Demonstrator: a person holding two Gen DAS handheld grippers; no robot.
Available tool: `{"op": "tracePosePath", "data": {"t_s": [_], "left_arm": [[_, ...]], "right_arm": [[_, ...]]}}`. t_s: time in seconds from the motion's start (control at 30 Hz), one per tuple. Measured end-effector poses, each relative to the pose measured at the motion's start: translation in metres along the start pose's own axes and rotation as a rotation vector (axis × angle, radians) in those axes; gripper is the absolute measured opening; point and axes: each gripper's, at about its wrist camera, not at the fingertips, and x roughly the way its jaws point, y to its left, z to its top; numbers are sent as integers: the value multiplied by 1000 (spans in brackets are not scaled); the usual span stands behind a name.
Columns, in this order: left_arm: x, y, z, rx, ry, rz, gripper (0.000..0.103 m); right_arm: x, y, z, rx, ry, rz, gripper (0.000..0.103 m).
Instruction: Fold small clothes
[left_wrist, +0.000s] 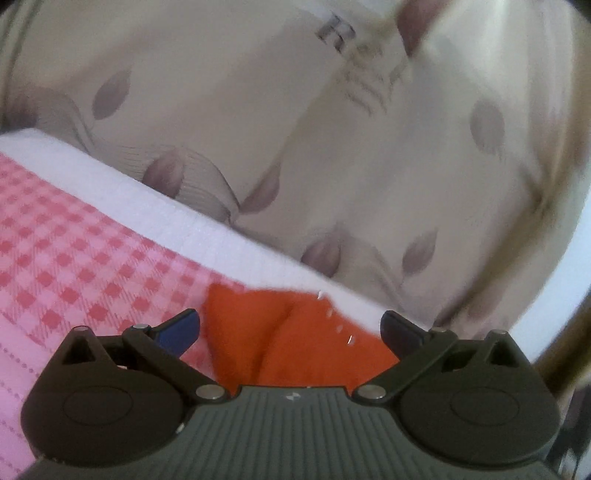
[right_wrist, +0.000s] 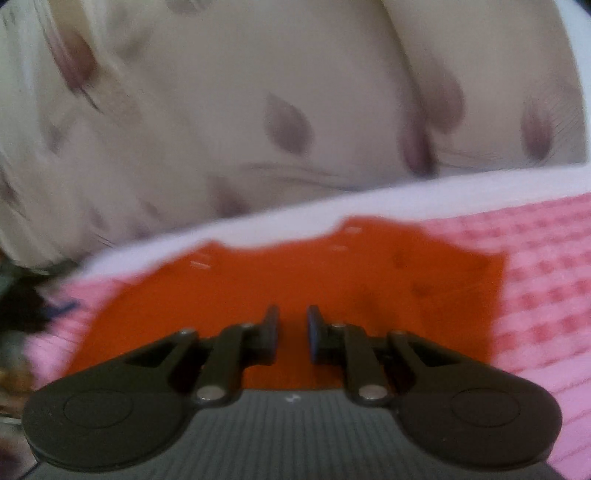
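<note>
We hold our left gripper (left_wrist: 290, 328) tilted downward with its jaws spread wide and empty. Our right gripper (right_wrist: 292, 332) angles down, jaws nearly together, gripping nothing.

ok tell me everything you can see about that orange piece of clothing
The orange garment is plain, soft-looking cloth with a few short white stitch-like marks near its far edge. It lies mostly flat, with a fold or crease seen from the left wrist, on the pink checked cloth near its white border. Whether either pair of tongs touches it cannot be told.
</note>
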Motion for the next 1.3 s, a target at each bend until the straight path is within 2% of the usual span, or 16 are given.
{"op": "tracePosePath", "data": {"t_s": [0.07,0.13,0.17,0.2,0.27,0.3,0.37,0.43,0.57,0.73,1.0,1.3], "left_arm": [[5,-4,-6,66,30,5,100],[9,-11,-10,127,30,17,100],[14,-12,-11,152,28,27,99],[18,-17,-12,182,28,34,97],[25,-27,-14,244,34,51,97],[30,-33,-15,286,38,90,97],[40,-41,-18,346,46,171,93],[48,-42,-20,362,55,213,90],[58,-30,-19,302,92,240,90],[58,-12,-17,197,115,248,91],[61,-18,-19,221,125,289,96],[60,-19,-19,224,126,301,98]], "right_arm": [[-2,-3,1,41,-45,3,16],[-17,-4,-5,81,-140,41,21],[-21,-2,-11,66,-166,28,31],[-20,1,-17,43,-162,2,45],[-14,3,-21,12,-127,23,49],[-14,4,-20,4,-134,28,57],[-9,4,-19,4,-121,25,64],[-3,4,-17,5,-96,11,64],[1,7,-14,1,-92,-12,64],[-1,11,-16,-25,-84,4,73],[-2,11,-16,-26,-86,6,76],[-1,16,-18,-47,-93,-14,77]]}}
